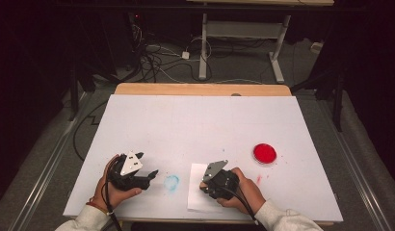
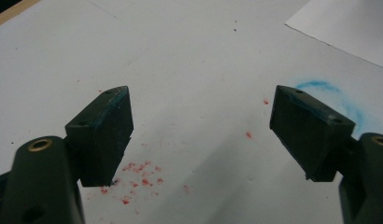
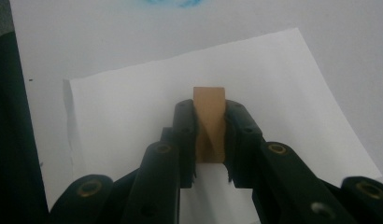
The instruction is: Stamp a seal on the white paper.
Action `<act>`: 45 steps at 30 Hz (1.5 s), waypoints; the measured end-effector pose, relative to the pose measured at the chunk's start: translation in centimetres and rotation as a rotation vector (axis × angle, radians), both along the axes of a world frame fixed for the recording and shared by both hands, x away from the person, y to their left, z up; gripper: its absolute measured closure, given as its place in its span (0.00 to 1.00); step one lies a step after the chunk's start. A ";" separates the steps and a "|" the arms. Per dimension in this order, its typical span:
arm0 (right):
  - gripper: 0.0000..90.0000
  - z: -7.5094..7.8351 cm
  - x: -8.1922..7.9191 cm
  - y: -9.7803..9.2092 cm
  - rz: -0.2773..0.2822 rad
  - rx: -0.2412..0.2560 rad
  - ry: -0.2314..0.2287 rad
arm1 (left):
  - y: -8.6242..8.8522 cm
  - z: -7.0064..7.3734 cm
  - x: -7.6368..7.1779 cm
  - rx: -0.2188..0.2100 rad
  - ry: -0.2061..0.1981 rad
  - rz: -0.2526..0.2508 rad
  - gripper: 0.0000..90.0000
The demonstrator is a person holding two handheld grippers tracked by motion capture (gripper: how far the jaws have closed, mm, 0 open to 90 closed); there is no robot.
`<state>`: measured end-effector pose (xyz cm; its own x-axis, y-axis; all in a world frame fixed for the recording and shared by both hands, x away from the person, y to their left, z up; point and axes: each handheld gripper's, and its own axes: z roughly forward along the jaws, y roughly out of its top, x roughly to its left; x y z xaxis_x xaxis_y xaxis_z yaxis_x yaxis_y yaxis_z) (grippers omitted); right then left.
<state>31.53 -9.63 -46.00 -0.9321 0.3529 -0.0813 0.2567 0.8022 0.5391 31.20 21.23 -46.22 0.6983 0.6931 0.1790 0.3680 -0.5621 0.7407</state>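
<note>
The right gripper (image 3: 209,140) has its jaws clamped on a small tan block (image 3: 209,122) above the white paper sheet (image 3: 133,107). The left gripper (image 2: 201,135), jaws wide, hovers over red crumbs (image 2: 140,179); a blue smudge (image 1: 171,182) lies between them, a red dish (image 1: 265,153) well apart.

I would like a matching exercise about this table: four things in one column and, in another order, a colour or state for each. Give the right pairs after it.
Things:
1. left gripper
2. right gripper
3. round dish
4. smudge on the table

Colour or state:
A. blue
B. jaws wide apart, holding nothing
C. red
D. closed on a tan block over the white paper sheet

Pairs: 1-B, 2-D, 3-C, 4-A
</note>
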 end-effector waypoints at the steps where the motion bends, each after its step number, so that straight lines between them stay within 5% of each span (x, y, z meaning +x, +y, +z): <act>1: 0.85 0.0 0.0 0.0 0.003 -0.001 -0.001 | 0.0 0.0 0.0 -0.003 0.002 0.000 0.23; 9: 0.85 0.4 0.3 0.1 0.002 -0.024 0.020 | 0.1 0.0 0.1 -0.003 0.001 -0.003 0.23; 25: 0.84 3.7 0.5 -2.1 -0.035 0.089 -0.047 | 0.1 0.0 0.0 -0.002 -0.002 -0.006 0.23; 45: 0.84 5.3 1.0 -3.5 -0.048 0.122 -0.072 | 0.5 -0.1 0.2 -0.011 0.000 -0.004 0.23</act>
